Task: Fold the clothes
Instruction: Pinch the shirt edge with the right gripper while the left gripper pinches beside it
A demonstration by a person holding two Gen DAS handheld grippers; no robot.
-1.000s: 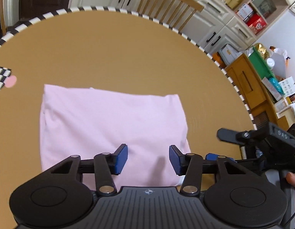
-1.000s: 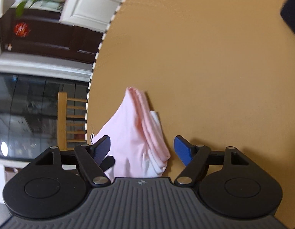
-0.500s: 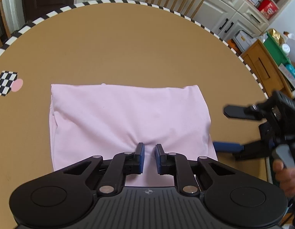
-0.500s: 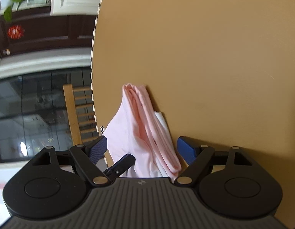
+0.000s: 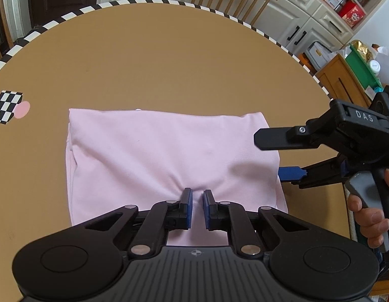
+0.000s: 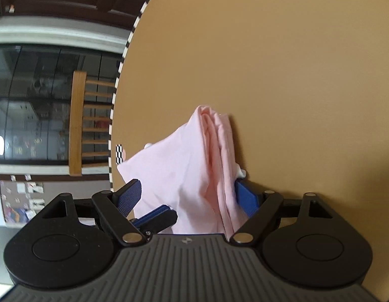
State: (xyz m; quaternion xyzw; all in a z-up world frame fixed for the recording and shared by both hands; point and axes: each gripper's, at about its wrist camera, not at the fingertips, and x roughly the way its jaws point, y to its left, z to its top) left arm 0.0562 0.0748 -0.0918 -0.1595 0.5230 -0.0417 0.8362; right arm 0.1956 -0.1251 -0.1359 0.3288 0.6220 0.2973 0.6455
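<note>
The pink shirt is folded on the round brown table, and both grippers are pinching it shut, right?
Not quite. Only the left gripper is pinched shut on the pink shirt, having just closed. The right gripper is wide open around the shirt's side edge, its pads not squeezing; the right wrist view shows that. The shirt does lie folded on the round brown table.

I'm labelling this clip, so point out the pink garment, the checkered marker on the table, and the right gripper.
pink garment (image 5: 154, 151), left wrist view, on the flat top layer of the folded cloth.
checkered marker (image 5: 6, 107), left wrist view, on its black and white squares.
right gripper (image 5: 272, 157), left wrist view, midway between its open fingertips.
</note>
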